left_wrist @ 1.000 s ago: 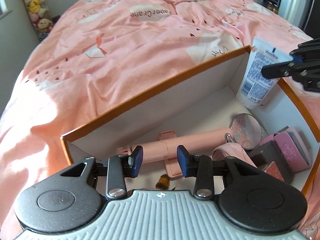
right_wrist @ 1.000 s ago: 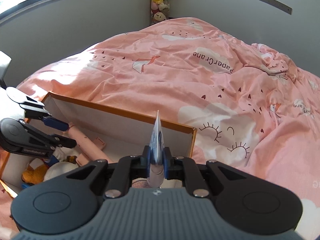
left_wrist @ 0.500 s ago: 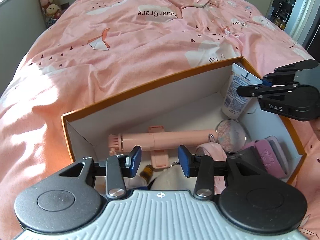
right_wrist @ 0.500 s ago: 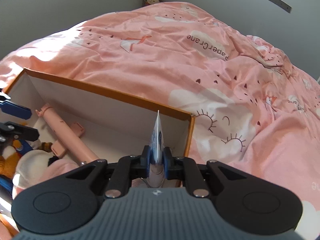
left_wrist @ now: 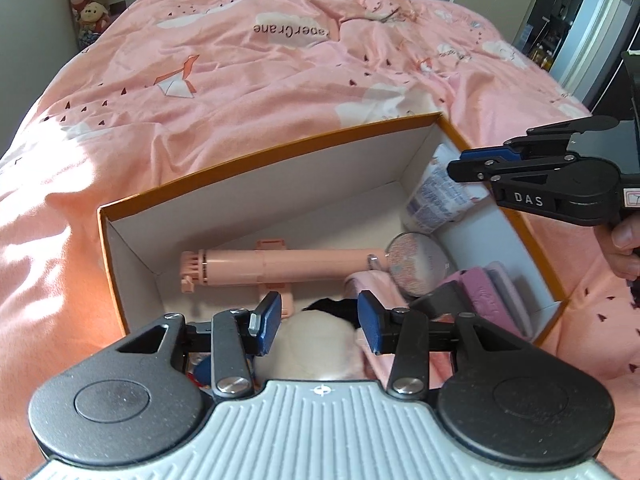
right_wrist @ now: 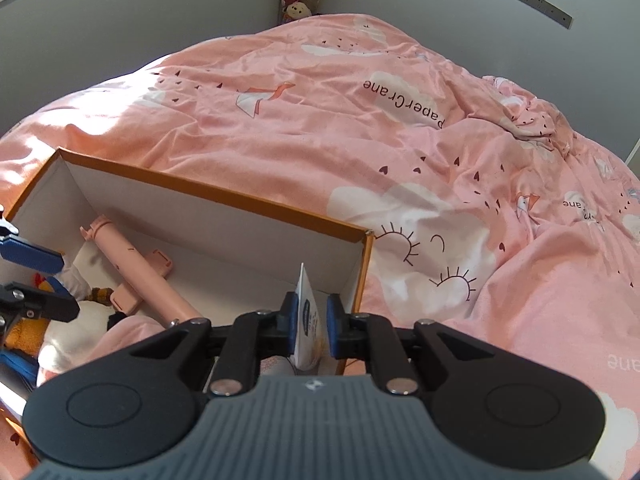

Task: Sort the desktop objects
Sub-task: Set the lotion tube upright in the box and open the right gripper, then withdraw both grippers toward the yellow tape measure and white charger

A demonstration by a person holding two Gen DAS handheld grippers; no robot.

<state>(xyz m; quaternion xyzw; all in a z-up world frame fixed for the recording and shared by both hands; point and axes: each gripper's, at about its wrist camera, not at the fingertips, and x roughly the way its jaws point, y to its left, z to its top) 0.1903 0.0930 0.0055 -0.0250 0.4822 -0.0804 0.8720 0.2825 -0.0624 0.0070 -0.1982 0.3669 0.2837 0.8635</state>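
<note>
An orange-rimmed white box [left_wrist: 260, 162] [right_wrist: 224, 188] lies on a pink duvet. Inside it are a pink selfie stick [left_wrist: 288, 268] [right_wrist: 136, 264], a round glittery compact [left_wrist: 416, 264], pink pads [left_wrist: 488, 300] and a white plush [left_wrist: 316, 344]. My left gripper [left_wrist: 316, 322] [right_wrist: 70, 284] hovers over the plush, its jaws opening with nothing between them. My right gripper [right_wrist: 312, 316] [left_wrist: 476, 162] is shut on the flat top of a white tube [right_wrist: 306, 300] [left_wrist: 436, 200]. The tube stands tilted in the box's far right corner.
The duvet [left_wrist: 240, 80] surrounds the box on all sides. Stuffed toys [left_wrist: 88, 4] stand in the room's far corner. A hand [left_wrist: 624, 240] grips the right gripper's handle. A dark box [left_wrist: 440, 300] lies beside the pink pads.
My left gripper rose and drew back from the box contents while its jaws widened. My right gripper brought the tube down into the box corner, and the tube sits lower and more tilted between the pads.
</note>
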